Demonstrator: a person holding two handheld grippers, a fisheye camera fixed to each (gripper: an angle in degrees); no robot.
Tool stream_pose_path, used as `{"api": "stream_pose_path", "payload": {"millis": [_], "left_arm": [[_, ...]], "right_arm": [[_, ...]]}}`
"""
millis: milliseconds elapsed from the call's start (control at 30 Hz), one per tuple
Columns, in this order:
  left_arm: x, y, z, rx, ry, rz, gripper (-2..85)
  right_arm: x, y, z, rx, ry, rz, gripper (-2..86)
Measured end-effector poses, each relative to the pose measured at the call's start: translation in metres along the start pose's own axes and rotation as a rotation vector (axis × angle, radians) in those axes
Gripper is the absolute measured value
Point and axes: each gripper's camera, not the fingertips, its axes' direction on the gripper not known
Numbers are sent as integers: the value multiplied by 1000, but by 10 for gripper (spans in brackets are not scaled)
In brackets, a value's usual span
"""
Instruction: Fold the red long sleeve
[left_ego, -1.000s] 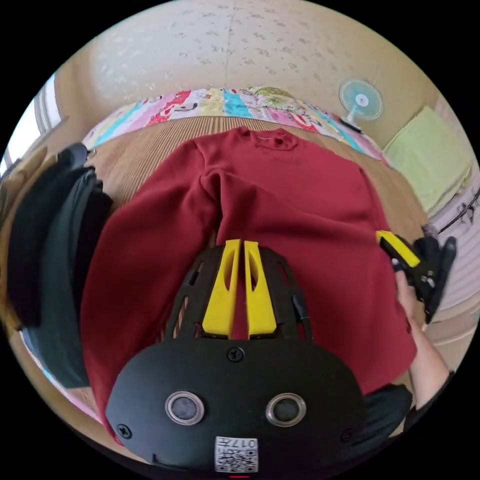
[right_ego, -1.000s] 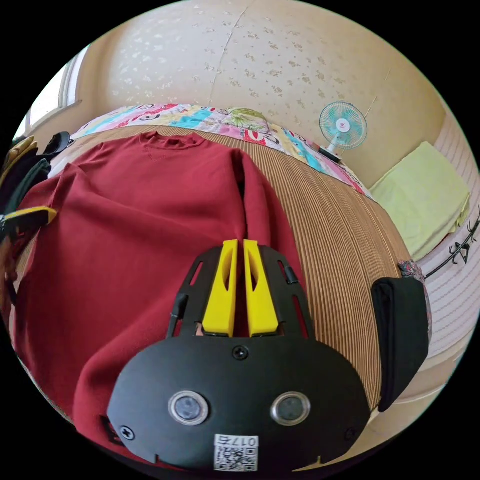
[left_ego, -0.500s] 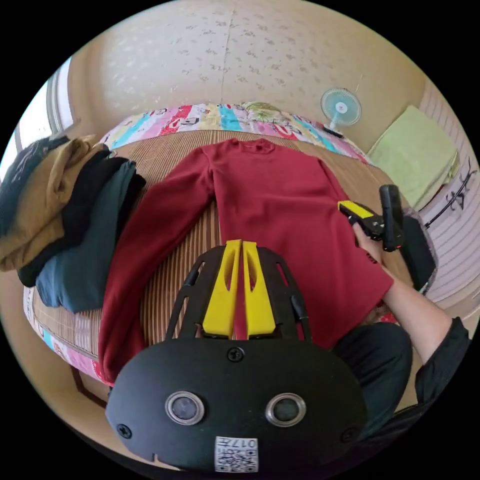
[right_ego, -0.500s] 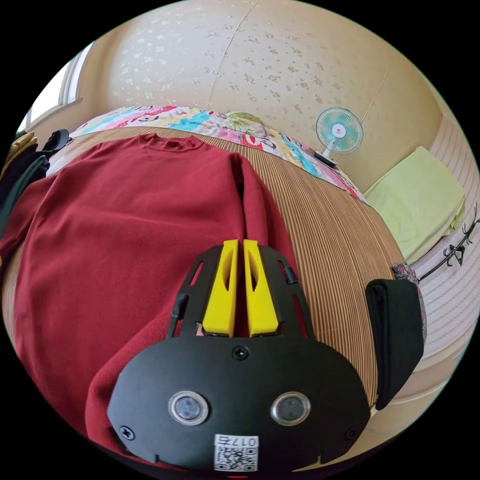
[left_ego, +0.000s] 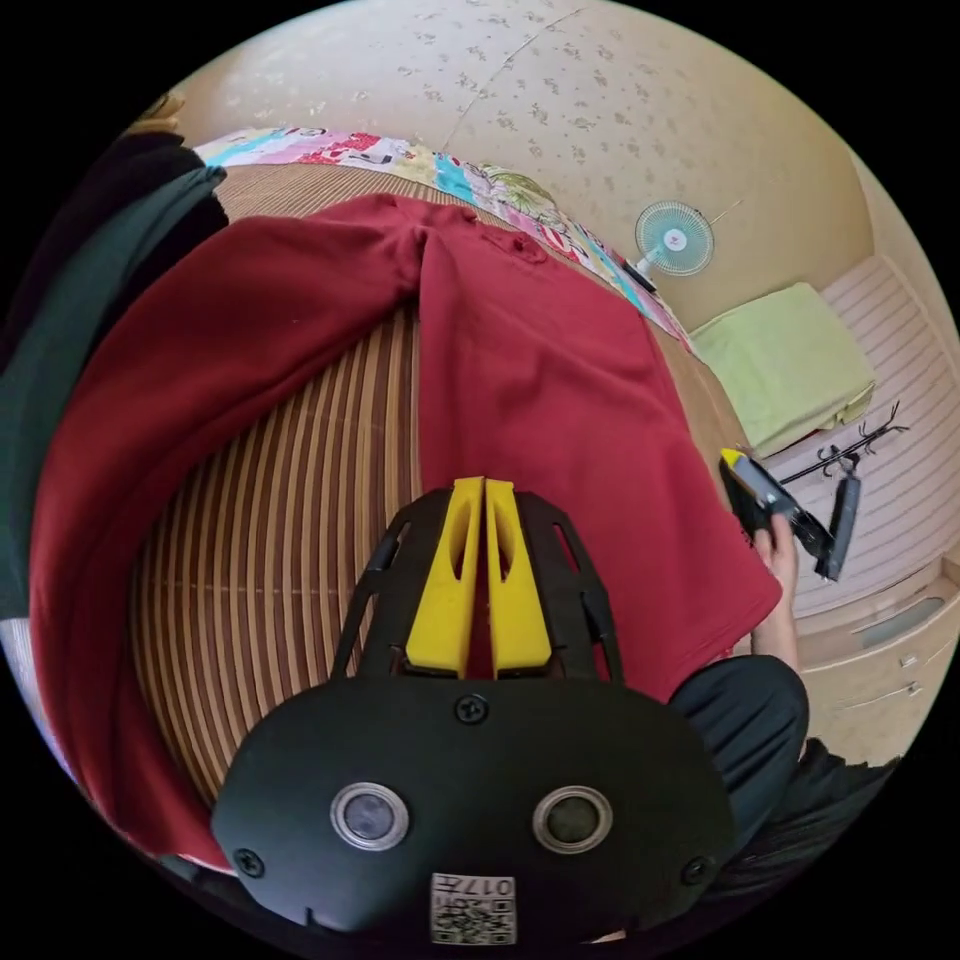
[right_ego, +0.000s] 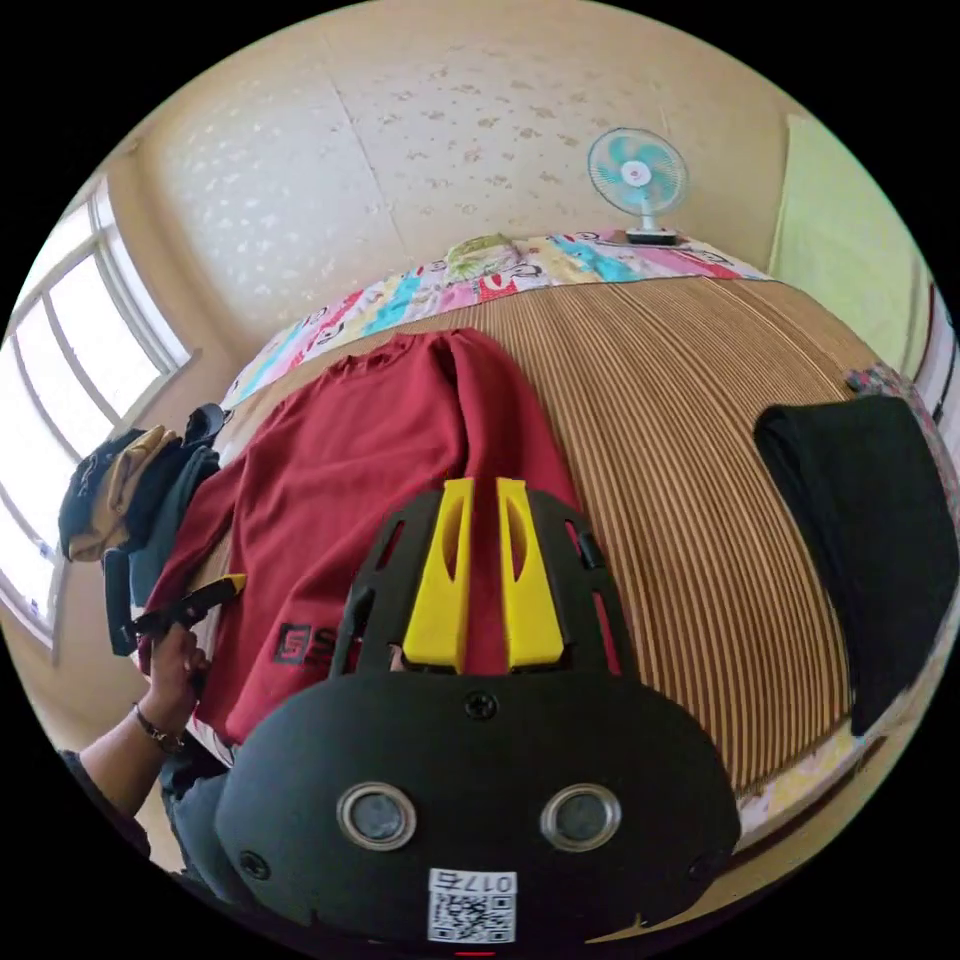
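- The red long sleeve (left_ego: 560, 400) lies spread flat on the striped mat (left_ego: 290, 520) of the bed.
- In the left gripper view, the left gripper (left_ego: 485, 490) has its jaws pressed together over the shirt's side edge; whether they pinch cloth is unclear.
- This view shows one sleeve reaching toward the dark folded clothes (left_ego: 60, 330).
- In the right gripper view, the right gripper (right_ego: 485, 490) has its yellow jaws nearly together above the other sleeve.
- That view also shows a window (right_ego: 60, 400) and a black garment (right_ego: 870, 540) on the mat.

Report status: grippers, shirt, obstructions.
Left gripper fingers shut, right gripper nearly shut, neither holding cloth. Red long-sleeve shirt flat, unfolded on striped mat. Folded clothes pile beside sleeve.
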Motion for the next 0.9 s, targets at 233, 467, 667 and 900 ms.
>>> {"api": "stream_pose_path", "payload": {"millis": [233,467,667,900], "left_arm": [[6,14,10,15,-47,31,-8],[41,34,27,22,-205,127,-10],[121,73,67,52,-621,331,-10],[88,81,58,-13,-437,285,-10]], "right_arm": [[-5,53,-42,-172,429,-306,47],[121,-19,-193,121,438,344,57],[44,20,-136,-86,-243,98,106],[-48,29,-142,-181,189,-301,42]]}}
